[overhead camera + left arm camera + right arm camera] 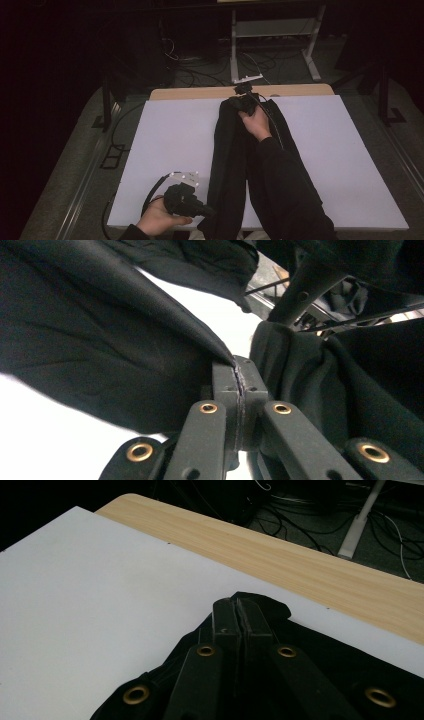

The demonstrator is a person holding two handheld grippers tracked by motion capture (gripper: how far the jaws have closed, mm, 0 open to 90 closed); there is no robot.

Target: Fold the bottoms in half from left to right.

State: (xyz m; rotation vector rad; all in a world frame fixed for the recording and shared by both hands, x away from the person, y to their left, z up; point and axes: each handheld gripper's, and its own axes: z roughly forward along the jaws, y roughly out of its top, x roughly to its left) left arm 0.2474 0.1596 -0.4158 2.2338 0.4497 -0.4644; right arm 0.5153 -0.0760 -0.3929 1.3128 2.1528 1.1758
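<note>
A black garment (235, 165) is stretched lengthwise down the middle of the white table (165, 145), from far edge to near edge. Its far end is pinched between the closed jaws of the right gripper (239, 614); its near end is clamped by the left gripper (238, 375) at the near edge.

The sleeve (285, 190) covered much of the black cloth (227, 165), and the cloth's near end ran off the bottom edge. Under the right hand (257, 122) the right gripper (239, 102) merged with dark fabric. The floor cables (210, 70) were lost in shadow.
</note>
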